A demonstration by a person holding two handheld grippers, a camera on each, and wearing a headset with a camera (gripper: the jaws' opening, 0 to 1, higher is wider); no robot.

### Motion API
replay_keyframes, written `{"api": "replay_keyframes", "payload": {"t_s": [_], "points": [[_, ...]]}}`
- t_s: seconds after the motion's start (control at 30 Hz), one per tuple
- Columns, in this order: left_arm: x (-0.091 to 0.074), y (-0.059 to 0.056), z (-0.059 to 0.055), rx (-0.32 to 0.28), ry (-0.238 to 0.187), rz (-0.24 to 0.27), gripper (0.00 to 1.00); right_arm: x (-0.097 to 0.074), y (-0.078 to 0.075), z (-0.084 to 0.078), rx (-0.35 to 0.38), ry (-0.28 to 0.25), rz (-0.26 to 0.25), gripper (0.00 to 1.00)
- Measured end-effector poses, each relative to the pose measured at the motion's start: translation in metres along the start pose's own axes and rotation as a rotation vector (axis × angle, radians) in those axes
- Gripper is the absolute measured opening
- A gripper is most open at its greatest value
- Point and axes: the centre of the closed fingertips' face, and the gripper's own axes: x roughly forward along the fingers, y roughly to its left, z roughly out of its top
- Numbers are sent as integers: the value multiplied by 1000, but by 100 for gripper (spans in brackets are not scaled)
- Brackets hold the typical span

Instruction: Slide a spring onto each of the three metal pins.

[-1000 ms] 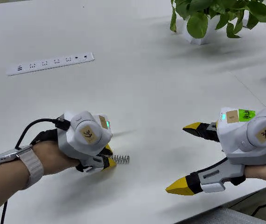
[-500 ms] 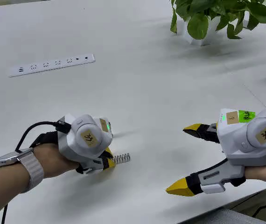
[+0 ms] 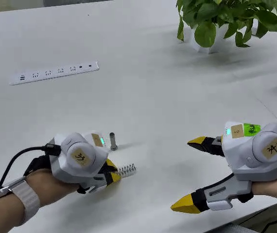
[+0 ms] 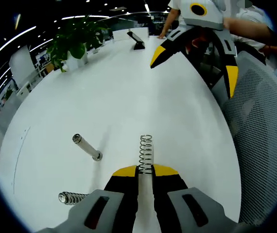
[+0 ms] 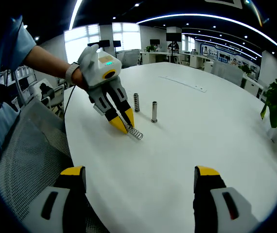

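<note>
My left gripper (image 4: 145, 170) has its jaws closed on one end of a spring (image 4: 146, 153). The rest of the coil projects straight past the yellow tips and lies low over the table (image 3: 143, 87). I cannot tell whether its free end touches the surface. The gripper and spring are near the table's near edge, toward its left side. A bare pin (image 4: 86, 146) stands upright just beside the spring, on the side toward the far edge, and is apart from it. A second pin (image 4: 73, 197) stands near the bare one and carries a spring around its shaft. My right gripper (image 5: 139, 171) is at the near edge toward the right, well apart from the left gripper. Its jaws are spread wide and grip nothing. A power strip (image 3: 55, 73) lies flat toward the far left of the table. A potted plant (image 3: 226, 14) stands at the far right.
</note>
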Motion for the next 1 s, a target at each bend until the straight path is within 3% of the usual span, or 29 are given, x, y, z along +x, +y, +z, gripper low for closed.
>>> {"api": "replay_keyframes", "payload": {"t_s": [0.27,0.4,0.6,0.73,1.0], "points": [[-16,-8,-3,-35,-50,16,10,4,5,13,-41,-1,22,93],[-28,-19,2,-57,-85,9,10,5,9,23,-58,-10,39,90],[-43,-26,-8,-83,-127,11,10,10,17,44,-79,-41,68,88],[-50,-31,-12,-110,-138,25,10,18,25,56,-95,-54,106,85],[-66,-45,-12,-134,-173,45,10,35,44,66,-148,-20,193,76]]}}
